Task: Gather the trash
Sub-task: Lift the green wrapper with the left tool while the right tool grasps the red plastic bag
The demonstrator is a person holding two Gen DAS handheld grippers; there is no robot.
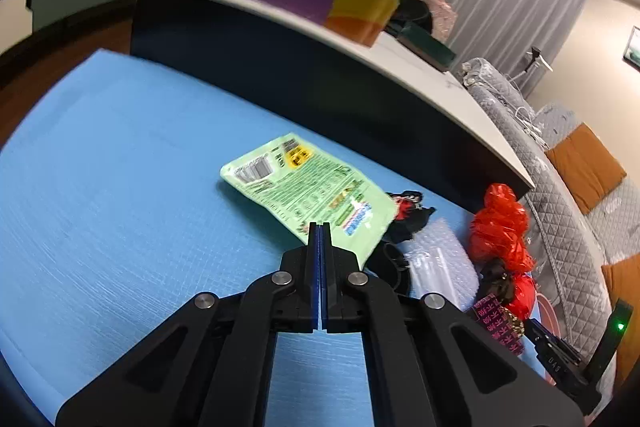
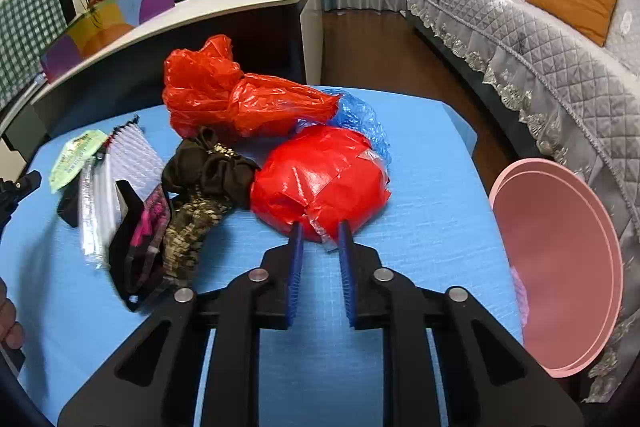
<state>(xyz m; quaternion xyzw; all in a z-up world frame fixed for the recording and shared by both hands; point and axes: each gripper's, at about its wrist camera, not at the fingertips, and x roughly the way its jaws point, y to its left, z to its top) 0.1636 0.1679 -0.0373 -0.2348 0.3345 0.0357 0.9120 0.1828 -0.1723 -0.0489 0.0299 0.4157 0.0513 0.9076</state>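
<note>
With our left gripper (image 1: 319, 227) clamped on the green wrapper's (image 1: 308, 183) six-o'clock edge and our right gripper (image 2: 320, 233) pinching the red ball's (image 2: 320, 175) loose film, we feared that thin film tearing away, with the pink basin (image 2: 560, 267) at three o'clock.

Even, soft indoor light, faint shadows; fisheye bends and darkens the edges, and the left-wrist view is motion-blurred.

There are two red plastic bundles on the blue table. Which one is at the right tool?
The round red bundle, nearest the right tool, its edge between the fingers. The crumpled red bag lies behind it.
</note>
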